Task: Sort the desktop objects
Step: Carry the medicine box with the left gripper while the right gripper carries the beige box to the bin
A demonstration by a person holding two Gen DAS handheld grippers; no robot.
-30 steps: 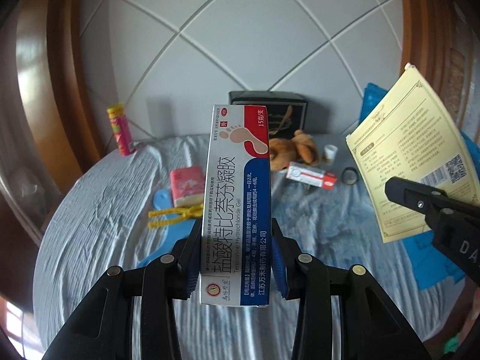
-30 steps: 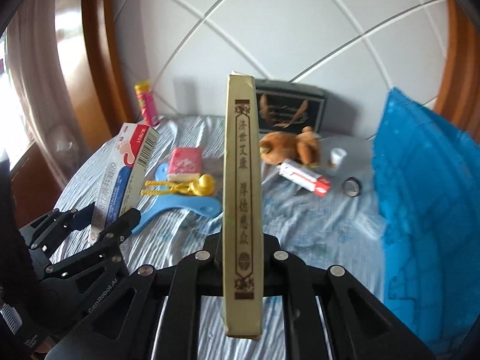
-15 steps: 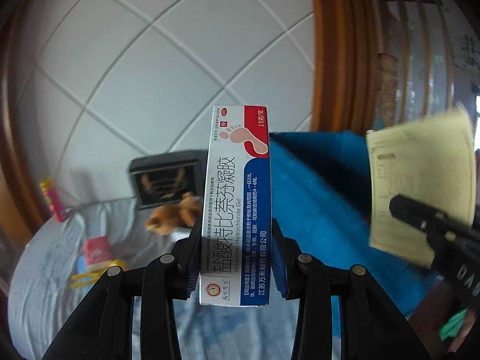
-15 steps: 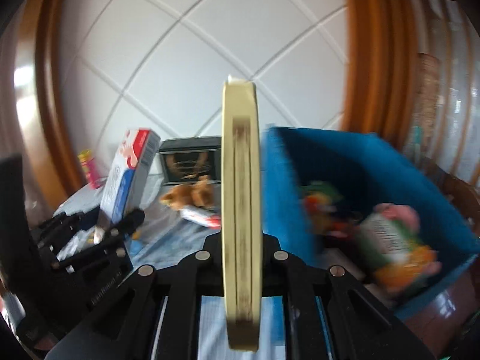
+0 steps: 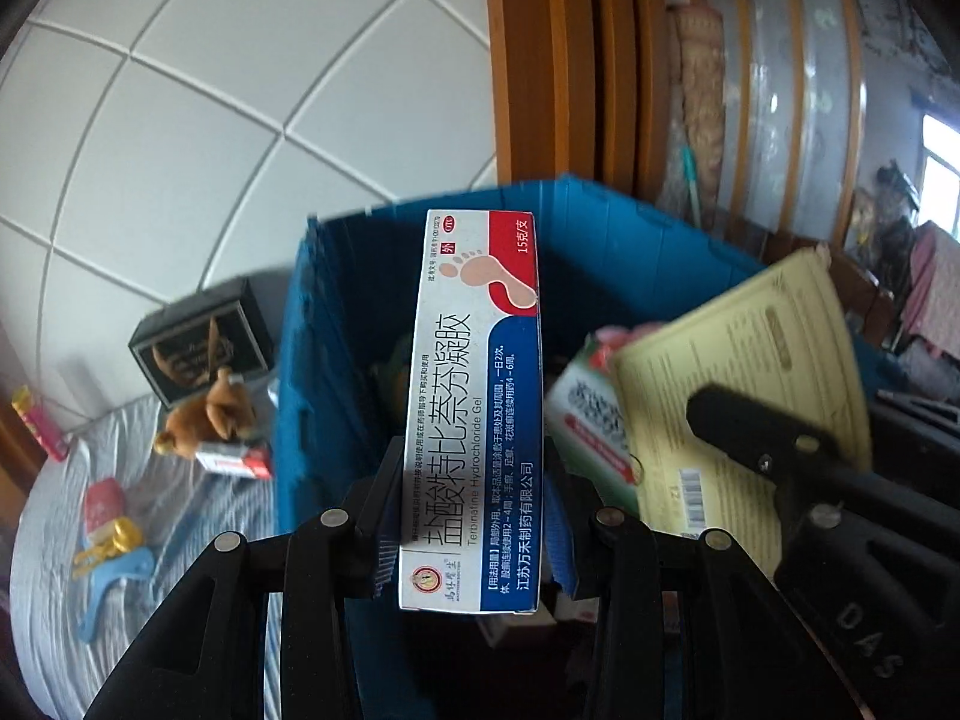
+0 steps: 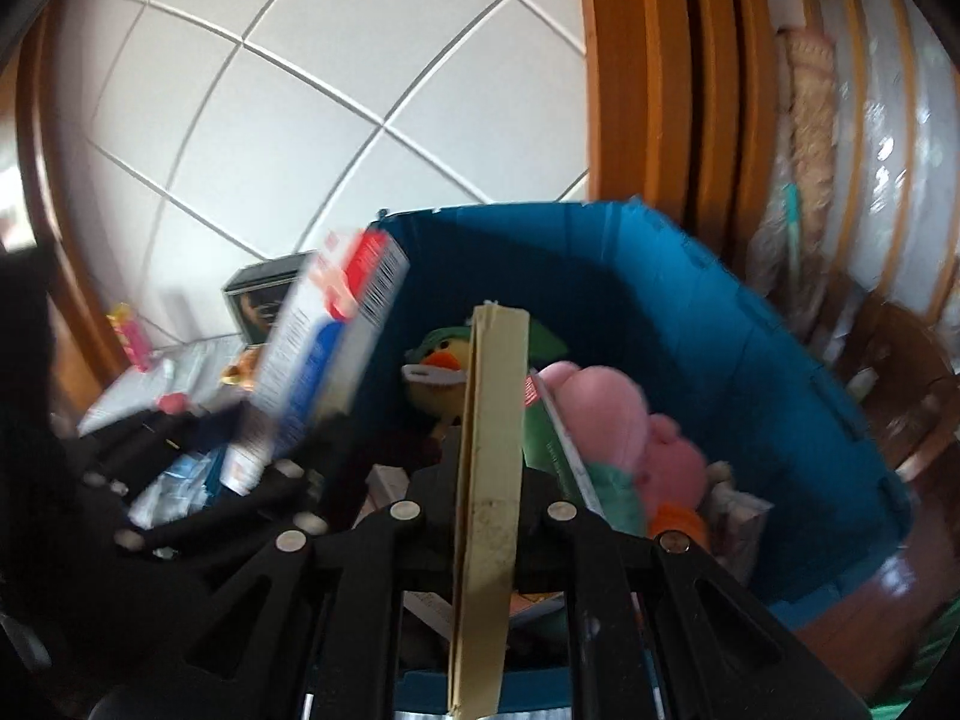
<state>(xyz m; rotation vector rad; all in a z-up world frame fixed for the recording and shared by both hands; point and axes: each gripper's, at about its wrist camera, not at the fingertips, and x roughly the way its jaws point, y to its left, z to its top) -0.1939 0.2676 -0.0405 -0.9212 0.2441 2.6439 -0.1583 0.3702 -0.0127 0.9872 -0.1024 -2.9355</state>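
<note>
Bin far right, toys inside | left gripper clamps gel box | right gripper clamps yellow box | risk: boxes collide on release.

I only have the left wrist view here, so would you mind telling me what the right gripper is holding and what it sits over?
Observer: The right gripper is shut on a thin yellow box, seen edge-on, over the open blue bin.
Operator: Thanks. What lies in the bin on that side?
Observer: A pink plush toy lies right of the yellow box, against the bin's right side.
Operator: Anything behind the box?
Observer: A yellow duck toy with a green hat sits toward the bin's far wall.
Operator: And how does my left gripper look from there?
Observer: The left gripper holds the white, red and blue medicine box tilted, at the bin's left wall.
</note>
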